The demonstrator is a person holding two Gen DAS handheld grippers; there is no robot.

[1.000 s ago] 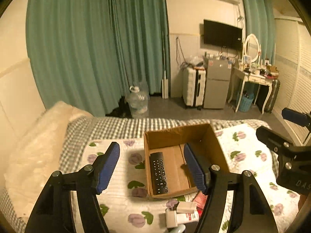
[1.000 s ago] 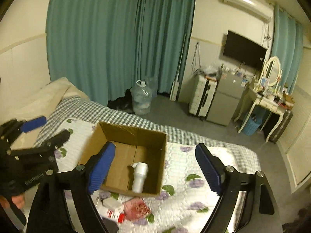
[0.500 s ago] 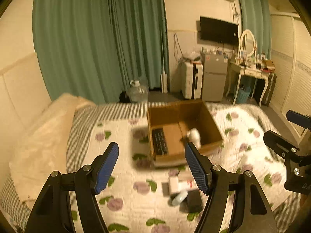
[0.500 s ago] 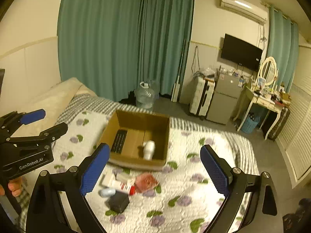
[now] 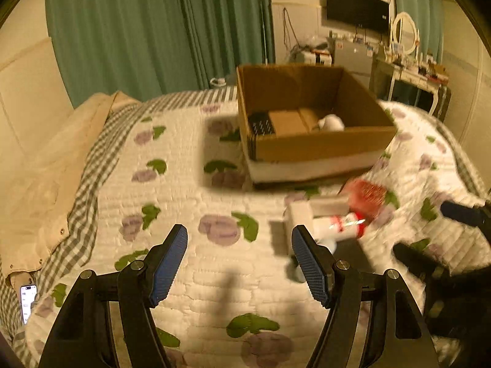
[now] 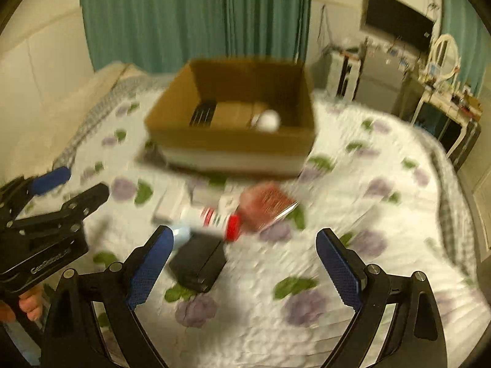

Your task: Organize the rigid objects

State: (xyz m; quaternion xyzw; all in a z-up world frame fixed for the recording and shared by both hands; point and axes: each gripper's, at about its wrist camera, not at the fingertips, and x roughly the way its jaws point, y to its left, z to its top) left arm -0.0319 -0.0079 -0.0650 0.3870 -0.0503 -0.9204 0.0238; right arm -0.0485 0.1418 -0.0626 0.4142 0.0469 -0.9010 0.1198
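An open cardboard box (image 5: 319, 148) (image 6: 233, 150) sits on the flowered quilt and holds a black remote (image 6: 203, 113) and a white bottle (image 6: 269, 120). In front of it lie a white tube with a red cap (image 6: 211, 219), a red packet (image 6: 268, 207), a white box (image 6: 170, 205) and a black box (image 6: 198, 260). My left gripper (image 5: 239, 265) is open and empty, low over the quilt left of the pile. My right gripper (image 6: 244, 268) is open and empty, just in front of the black box.
A cream pillow (image 5: 40, 178) and a phone (image 5: 28, 302) lie at the bed's left edge. Green curtains (image 5: 159, 30), a small fridge (image 6: 379, 82) and a dressing table (image 5: 411, 76) stand beyond the bed.
Both grippers have dropped down and moved closer to the bed. The box and the pile of loose objects now look much nearer. Both stay open.
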